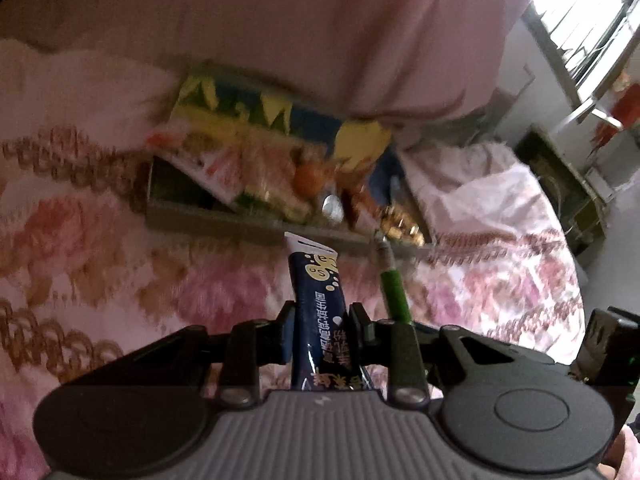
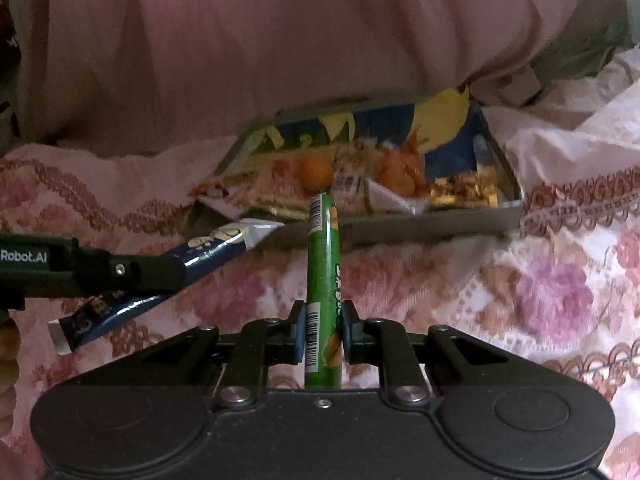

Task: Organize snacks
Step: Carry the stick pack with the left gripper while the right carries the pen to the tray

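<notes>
Navy-blue snack stick pack (image 1: 320, 304) clamped between the pads of the left tongs (image 1: 322, 330), sticking forward past the fingertips, sealed white end toward the grey tray (image 1: 208, 216). Green sausage stick (image 2: 323, 276) pinched in the right tongs (image 2: 323, 332), standing straight out along the fingers, its crimped tip just short of the tray's near wall. Both sticks raised above the pink floral bedspread (image 2: 520, 288), side by side, apart from each other. Inside the tray: large blue-and-yellow snack bag (image 2: 360, 128), orange-printed packets (image 2: 316, 172), gold-wrapped pieces (image 2: 464, 196) in the right corner. Pink quilt (image 2: 280, 40) heaped behind the tray.
</notes>
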`<state>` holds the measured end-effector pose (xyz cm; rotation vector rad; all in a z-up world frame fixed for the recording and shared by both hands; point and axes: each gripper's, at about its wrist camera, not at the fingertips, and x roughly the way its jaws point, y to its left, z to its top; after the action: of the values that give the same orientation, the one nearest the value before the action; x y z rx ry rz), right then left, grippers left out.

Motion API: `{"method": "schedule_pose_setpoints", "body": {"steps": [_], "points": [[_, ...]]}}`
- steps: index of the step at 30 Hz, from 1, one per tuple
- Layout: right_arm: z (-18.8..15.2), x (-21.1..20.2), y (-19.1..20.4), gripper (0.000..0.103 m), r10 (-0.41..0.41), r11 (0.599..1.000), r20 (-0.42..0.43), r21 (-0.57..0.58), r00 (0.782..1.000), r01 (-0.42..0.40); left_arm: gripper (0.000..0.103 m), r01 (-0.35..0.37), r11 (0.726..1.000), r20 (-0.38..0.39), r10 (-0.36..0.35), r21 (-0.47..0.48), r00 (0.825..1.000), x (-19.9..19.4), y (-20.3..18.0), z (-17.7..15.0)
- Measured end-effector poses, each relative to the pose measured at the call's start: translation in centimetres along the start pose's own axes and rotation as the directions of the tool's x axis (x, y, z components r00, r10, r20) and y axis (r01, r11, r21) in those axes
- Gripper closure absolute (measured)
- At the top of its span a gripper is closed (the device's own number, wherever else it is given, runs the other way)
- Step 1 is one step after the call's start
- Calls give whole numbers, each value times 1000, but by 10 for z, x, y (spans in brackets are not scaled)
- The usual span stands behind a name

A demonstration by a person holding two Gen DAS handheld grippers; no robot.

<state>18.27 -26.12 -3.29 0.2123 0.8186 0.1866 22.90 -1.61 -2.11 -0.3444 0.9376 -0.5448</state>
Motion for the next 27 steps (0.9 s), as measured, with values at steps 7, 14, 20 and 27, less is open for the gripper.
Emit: {"method": "schedule_pose_setpoints", "body": {"steps": [7,14,20,27], "points": [[26,5,-5,84,29,999,90,15,996,-31,73,13,1000,115,-15,21,993,3,-12,35],[62,33,-18,84,16,999,158,47,987,-24,73,-87,996,255,76,34,964,28,-16,81],[82,66,-25,84,-4,999,170,51,985,-5,73,-180,983,294,164,28,942,62,-6,94],[90,102,-27,84,-55,998,141,20,988,52,73,-248,969,275,237,5,932,92,14,90]]}}
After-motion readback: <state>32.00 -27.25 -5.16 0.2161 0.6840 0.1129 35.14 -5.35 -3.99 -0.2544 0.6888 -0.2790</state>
